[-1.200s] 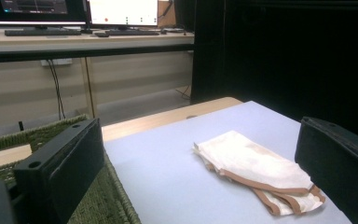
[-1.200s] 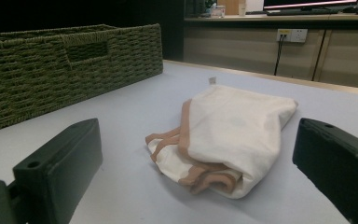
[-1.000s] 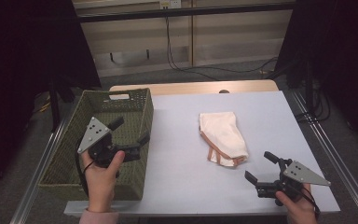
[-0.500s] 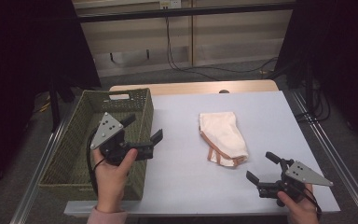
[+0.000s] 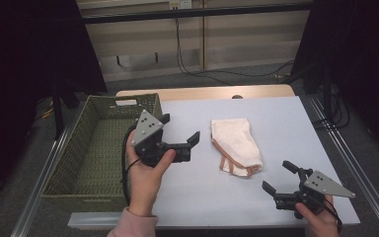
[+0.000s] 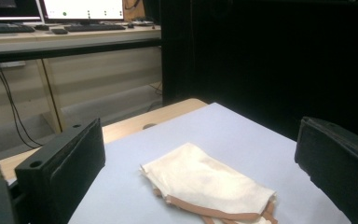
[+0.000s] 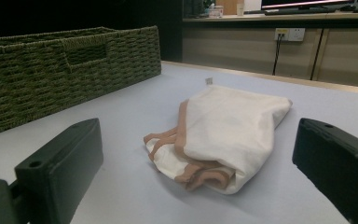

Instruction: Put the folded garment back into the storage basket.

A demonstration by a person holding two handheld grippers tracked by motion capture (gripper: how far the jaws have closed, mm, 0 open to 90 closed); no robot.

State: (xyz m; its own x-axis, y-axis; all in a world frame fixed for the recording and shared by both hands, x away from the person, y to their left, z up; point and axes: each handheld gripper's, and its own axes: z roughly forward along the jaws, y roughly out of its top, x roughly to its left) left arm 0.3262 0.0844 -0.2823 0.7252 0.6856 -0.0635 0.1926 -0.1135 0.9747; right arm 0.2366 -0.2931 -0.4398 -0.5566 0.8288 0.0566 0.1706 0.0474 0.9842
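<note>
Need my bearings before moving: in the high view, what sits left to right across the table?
Green woven basket → left gripper, jaws open → folded cream cloth → right gripper, jaws open.

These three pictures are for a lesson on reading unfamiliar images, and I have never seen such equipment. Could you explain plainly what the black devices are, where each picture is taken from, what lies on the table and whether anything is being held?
No robot here: a person holds a hand-operated two-jaw gripper in each hand. The high view looks down from above the person's side of the table. It shows the left gripper raised between the basket and the cloth, and the right gripper low at the near right corner. The other two pictures come from cameras riding on the grippers; the black blocks at their bottom corners are each gripper's own jaws, spread apart. On the pale table lie a folded cream cloth with tan edging and, at the left edge, a green woven basket, which looks empty. Both grippers are open, pointing towards the cloth, holding nothing.
</note>
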